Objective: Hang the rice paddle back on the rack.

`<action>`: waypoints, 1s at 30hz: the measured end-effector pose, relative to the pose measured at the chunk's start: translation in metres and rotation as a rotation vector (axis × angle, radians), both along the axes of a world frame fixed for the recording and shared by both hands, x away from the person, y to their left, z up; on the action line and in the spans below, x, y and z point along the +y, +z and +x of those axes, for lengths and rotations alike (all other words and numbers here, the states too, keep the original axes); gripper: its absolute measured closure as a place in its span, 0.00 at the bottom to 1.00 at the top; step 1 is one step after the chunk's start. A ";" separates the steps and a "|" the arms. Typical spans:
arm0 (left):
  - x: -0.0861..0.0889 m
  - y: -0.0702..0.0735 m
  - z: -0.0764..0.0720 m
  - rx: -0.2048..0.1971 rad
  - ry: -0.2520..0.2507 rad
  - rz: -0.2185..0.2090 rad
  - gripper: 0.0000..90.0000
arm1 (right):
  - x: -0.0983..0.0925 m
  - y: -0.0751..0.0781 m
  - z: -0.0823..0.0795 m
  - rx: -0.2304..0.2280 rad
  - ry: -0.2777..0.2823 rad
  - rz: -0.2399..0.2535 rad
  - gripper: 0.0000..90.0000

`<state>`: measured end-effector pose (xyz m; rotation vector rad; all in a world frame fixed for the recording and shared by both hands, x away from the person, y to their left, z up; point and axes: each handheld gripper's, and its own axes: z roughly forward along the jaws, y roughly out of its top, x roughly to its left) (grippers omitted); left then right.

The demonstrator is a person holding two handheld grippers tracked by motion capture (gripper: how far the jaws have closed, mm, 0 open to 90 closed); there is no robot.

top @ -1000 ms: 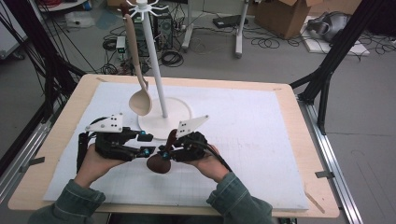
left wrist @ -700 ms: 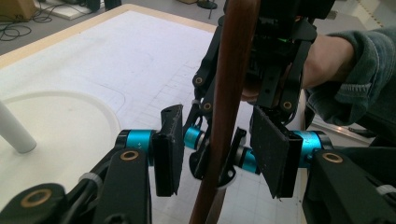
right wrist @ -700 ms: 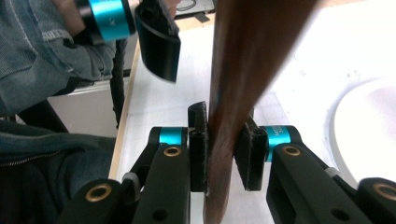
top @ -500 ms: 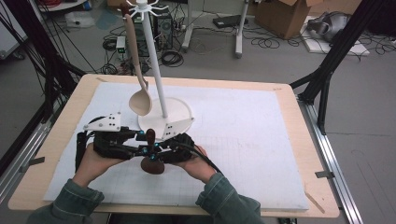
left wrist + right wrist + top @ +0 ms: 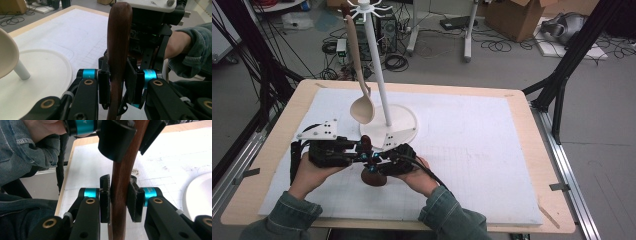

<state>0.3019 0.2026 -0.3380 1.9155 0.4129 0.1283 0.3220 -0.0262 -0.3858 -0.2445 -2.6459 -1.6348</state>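
A dark brown wooden spoon (image 5: 374, 177) stands nearly upright at the front left of the white mat, bowl down, handle (image 5: 119, 37) up. My left gripper (image 5: 364, 156) has just been closing and now pinches the handle between its pads (image 5: 104, 82). From the opposite side my right gripper (image 5: 375, 162) is shut on the same handle (image 5: 121, 220), lower down, with the left gripper's pads (image 5: 116, 142) above it. Both hands are close together. The right gripper (image 5: 119, 198) points at the person's sleeve.
A white hook stand (image 5: 379, 75) rises from a round base (image 5: 404, 125) just behind the grippers, with a pale wooden spoon (image 5: 362, 107) hanging from it. The wooden table edge (image 5: 557, 165) frames the mat; cables and a cardboard box (image 5: 517, 17) lie on the floor beyond.
The right gripper carried the dark spoon leftwards to the left gripper, and the left jaws closed on its handle. The left hand stayed where it was.
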 end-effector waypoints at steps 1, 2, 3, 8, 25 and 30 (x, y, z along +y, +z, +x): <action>0.000 0.000 0.000 0.001 -0.002 -0.002 0.83 | 0.000 -0.001 0.000 0.006 0.003 0.005 0.84; 0.000 0.000 0.001 0.002 0.000 -0.005 0.83 | -0.001 -0.001 0.000 0.003 0.004 0.007 0.84; 0.000 0.000 0.001 0.001 0.000 -0.005 0.83 | -0.001 -0.002 0.001 0.007 0.002 0.011 0.84; 0.001 -0.001 0.001 0.004 -0.006 -0.017 0.82 | -0.002 -0.003 0.001 0.009 0.007 0.028 0.86; 0.010 -0.004 -0.004 -0.012 0.020 -0.009 0.64 | -0.018 0.013 0.012 0.034 0.018 0.009 0.86; 0.019 -0.007 -0.004 -0.011 0.063 0.000 0.57 | -0.025 0.026 0.022 0.024 0.009 0.011 0.86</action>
